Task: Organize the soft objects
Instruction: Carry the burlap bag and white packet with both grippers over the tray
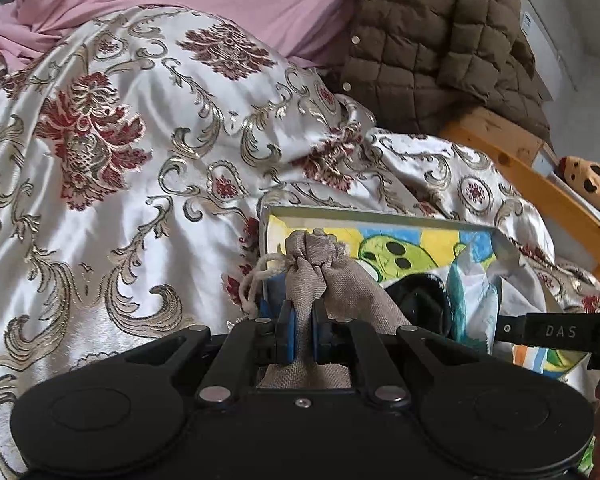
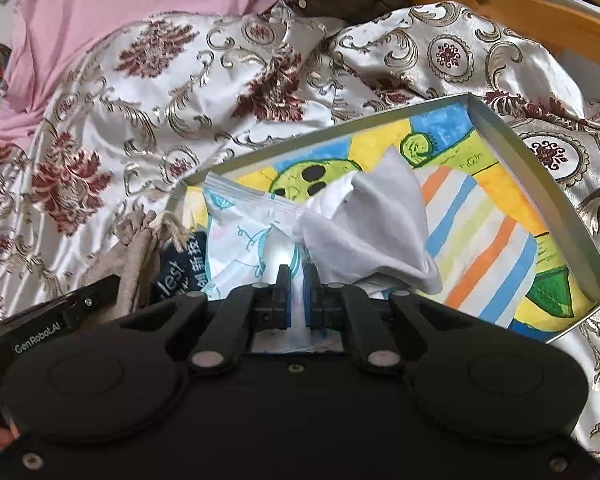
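From the left wrist, the left gripper (image 1: pixel 303 320) had its jaws pinching the burlap pouch (image 1: pixel 320 276) just below its tied neck, at the near left corner of the painted tray (image 1: pixel 380 216) on the bed. The pinch was narrow; I judged the pouch could slide out, or its cord (image 1: pixel 255 280) could catch the tray rim.

From the right wrist, the right gripper (image 2: pixel 295 280) had its jaws pressed on the tissue packet (image 2: pixel 239 232) over the tray's near side. The loose white tissue (image 2: pixel 380 220) might pull free.

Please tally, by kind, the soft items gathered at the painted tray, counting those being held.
Burlap pouch: 1
Tissue pack: 1
White cloth: 1
Dark printed fabric: 1
Total: 4, at the tray
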`<state>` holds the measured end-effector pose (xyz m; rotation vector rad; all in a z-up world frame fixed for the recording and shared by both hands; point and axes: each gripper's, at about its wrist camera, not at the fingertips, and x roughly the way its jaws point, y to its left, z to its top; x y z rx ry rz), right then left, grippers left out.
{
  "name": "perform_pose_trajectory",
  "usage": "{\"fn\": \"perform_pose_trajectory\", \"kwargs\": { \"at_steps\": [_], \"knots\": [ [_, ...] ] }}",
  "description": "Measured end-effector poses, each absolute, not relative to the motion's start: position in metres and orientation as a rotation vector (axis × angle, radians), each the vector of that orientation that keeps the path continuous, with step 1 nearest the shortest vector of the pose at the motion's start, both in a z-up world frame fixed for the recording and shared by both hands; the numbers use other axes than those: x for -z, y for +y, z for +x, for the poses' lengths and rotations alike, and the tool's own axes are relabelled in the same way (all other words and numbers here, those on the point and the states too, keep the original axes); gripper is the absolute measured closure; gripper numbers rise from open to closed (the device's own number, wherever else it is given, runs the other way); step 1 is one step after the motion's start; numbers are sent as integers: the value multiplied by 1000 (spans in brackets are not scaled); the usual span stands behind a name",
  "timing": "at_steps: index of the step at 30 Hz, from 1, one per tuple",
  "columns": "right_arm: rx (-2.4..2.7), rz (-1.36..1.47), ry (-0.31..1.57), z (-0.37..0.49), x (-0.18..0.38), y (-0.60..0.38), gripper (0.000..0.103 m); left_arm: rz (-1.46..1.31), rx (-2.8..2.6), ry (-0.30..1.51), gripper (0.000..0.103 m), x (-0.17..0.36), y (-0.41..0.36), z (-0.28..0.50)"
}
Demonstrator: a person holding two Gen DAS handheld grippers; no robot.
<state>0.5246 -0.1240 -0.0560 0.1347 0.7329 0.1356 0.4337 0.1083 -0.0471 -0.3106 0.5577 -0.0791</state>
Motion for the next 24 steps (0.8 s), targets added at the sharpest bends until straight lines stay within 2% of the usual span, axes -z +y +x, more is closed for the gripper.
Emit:
{"fn": "perform_pose_trajectory", "kwargs": {
  "at_steps": [15,19,24],
  "knots": [
    [-131,85,775,531,80,-109,101,-237,95,608,95,66,95,438],
    [-145,136,756,527,74,-119,98,-259,83,607,89,62,98,438],
    [-164,141,709,517,63,-122,84,-264,73,596,81,56,99,435]
  ]
}}
